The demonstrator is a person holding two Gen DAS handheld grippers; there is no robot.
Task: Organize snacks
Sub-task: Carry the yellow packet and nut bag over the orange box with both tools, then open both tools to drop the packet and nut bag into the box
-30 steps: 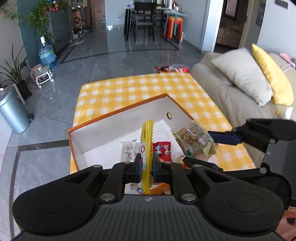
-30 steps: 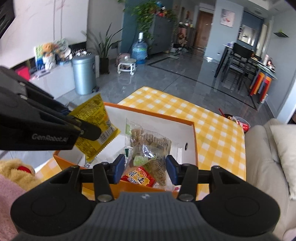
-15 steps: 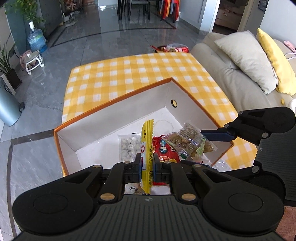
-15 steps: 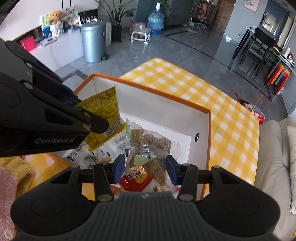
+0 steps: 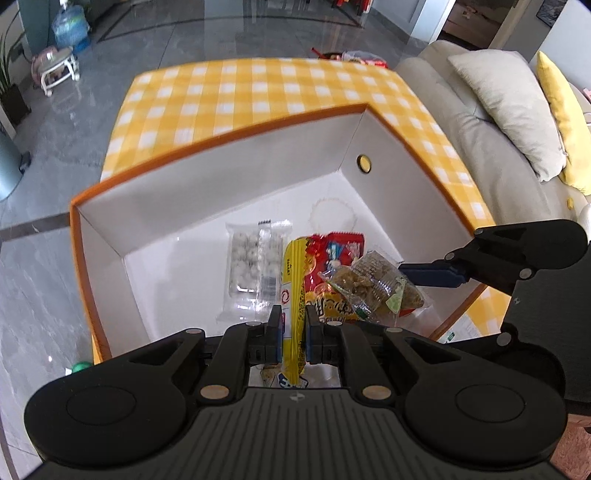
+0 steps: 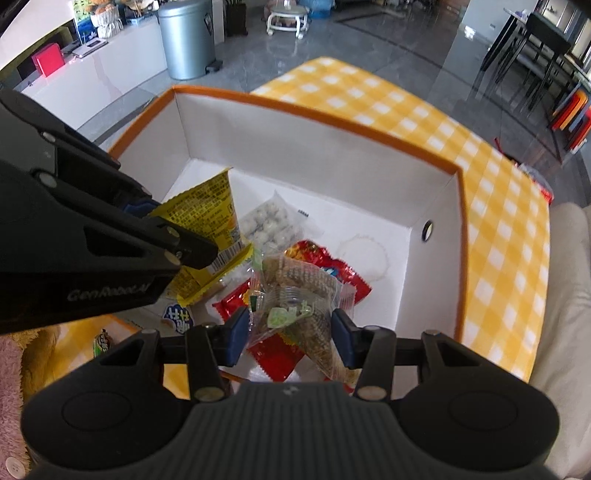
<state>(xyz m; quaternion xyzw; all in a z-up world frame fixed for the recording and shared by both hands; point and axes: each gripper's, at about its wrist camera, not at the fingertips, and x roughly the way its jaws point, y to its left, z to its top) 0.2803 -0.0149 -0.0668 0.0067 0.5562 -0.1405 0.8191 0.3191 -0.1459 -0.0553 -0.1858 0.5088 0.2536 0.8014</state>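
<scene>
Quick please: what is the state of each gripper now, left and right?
Left gripper: closed on the yellow snack packet, over the orange box.
Right gripper: closed on the clear bag of brown snacks.

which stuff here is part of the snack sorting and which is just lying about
Part of the job:
- orange-rimmed box
- yellow packet in left tongs
- clear cracker packet in right tongs
- red packet in box
- white-ball packet in box

Lying about:
- bin
- grey pillow
- water bottle
</scene>
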